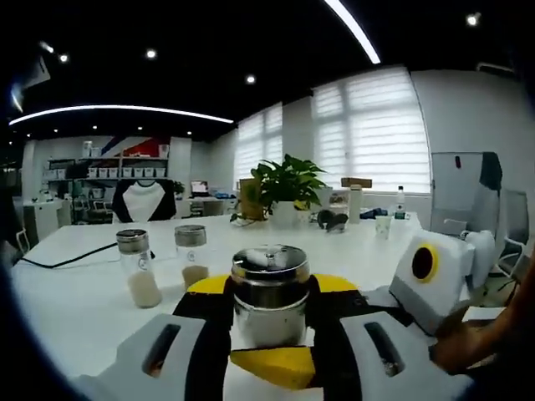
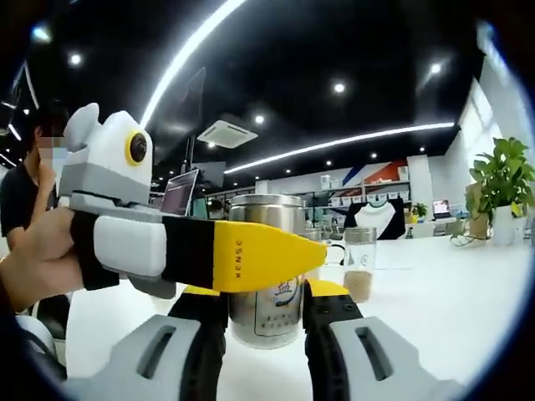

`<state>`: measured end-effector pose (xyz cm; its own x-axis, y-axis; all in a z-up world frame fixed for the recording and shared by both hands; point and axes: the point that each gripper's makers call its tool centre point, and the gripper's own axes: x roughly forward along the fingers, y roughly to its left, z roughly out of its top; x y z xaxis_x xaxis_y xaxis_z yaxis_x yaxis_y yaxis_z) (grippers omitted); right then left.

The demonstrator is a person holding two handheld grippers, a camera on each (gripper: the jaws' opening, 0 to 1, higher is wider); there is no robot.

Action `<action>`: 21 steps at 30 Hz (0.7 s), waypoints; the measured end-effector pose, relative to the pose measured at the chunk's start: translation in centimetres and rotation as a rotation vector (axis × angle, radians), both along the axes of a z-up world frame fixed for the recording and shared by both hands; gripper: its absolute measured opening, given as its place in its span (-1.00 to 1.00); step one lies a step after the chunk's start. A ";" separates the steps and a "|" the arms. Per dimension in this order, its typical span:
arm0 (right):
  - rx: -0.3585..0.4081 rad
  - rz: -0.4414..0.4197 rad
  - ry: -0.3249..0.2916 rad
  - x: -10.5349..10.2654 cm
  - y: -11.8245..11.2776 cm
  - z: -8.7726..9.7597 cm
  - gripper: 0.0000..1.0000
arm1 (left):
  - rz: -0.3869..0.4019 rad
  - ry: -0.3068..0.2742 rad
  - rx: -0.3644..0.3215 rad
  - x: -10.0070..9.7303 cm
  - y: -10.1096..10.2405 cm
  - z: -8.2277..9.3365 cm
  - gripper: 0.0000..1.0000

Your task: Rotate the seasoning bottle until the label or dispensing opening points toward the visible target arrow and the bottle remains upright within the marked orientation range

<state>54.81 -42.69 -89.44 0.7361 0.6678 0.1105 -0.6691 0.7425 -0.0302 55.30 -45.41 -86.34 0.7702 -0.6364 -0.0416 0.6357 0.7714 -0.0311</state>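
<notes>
The steel seasoning bottle (image 1: 269, 292) stands upright on the white table (image 1: 75, 301), between the black, yellow-tipped jaws of my left gripper (image 1: 272, 288), which press on its sides. A yellow fingertip (image 1: 272, 366) of my right gripper crosses low in front of it. In the right gripper view the bottle (image 2: 266, 322) shows a printed label facing the camera. My right gripper (image 2: 267, 292) is closed against both its flanks. The left gripper's yellow fingertip (image 2: 259, 255) lies across the bottle's front, held by a hand (image 2: 33, 267).
Two glass jars with steel lids (image 1: 138, 267) (image 1: 191, 255) stand left of the bottle; one jar (image 2: 359, 263) shows to its right in the right gripper view. A potted plant (image 1: 284, 188) and paper cup (image 1: 383, 225) stand farther back. A person (image 2: 21, 192) sits at the left.
</notes>
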 end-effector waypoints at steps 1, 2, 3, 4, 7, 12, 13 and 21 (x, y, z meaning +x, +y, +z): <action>-0.013 -0.023 -0.012 0.1 -0.1 0.0 -0.37 | 0.014 0.003 -0.003 -0.1 0.0 0.0 -0.25; -0.021 -0.032 -0.021 0.1 -0.2 0.0 -0.37 | 0.033 0.000 -0.005 -0.2 0.0 0.0 -0.25; -0.024 -0.044 -0.030 0.0 -0.1 0.1 -0.37 | 0.046 -0.006 -0.003 -0.3 0.0 0.0 -0.25; -0.024 -0.050 -0.034 0.0 -0.1 0.1 -0.37 | 0.075 -0.022 -0.004 -0.3 0.0 0.1 -0.24; -0.020 -0.069 -0.043 -0.1 0.0 0.1 -0.37 | 0.123 -0.046 -0.002 -0.4 0.1 0.1 -0.24; -0.005 -0.068 -0.016 -0.1 0.2 -0.1 -0.37 | 0.160 -0.045 -0.029 0.0 0.5 0.1 -0.24; -0.007 -0.068 -0.017 -0.1 0.2 -0.2 -0.37 | 0.154 -0.046 -0.031 0.0 0.6 0.0 -0.24; -0.023 -0.034 -0.017 -0.1 0.4 0.0 -0.36 | 0.099 -0.055 -0.012 -0.3 0.8 0.3 -0.25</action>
<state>54.71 -42.30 -89.49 0.7562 0.6454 0.1078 -0.6431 0.7635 -0.0590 55.01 -44.57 -86.04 0.8305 -0.5569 0.0099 0.5570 0.8305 -0.0081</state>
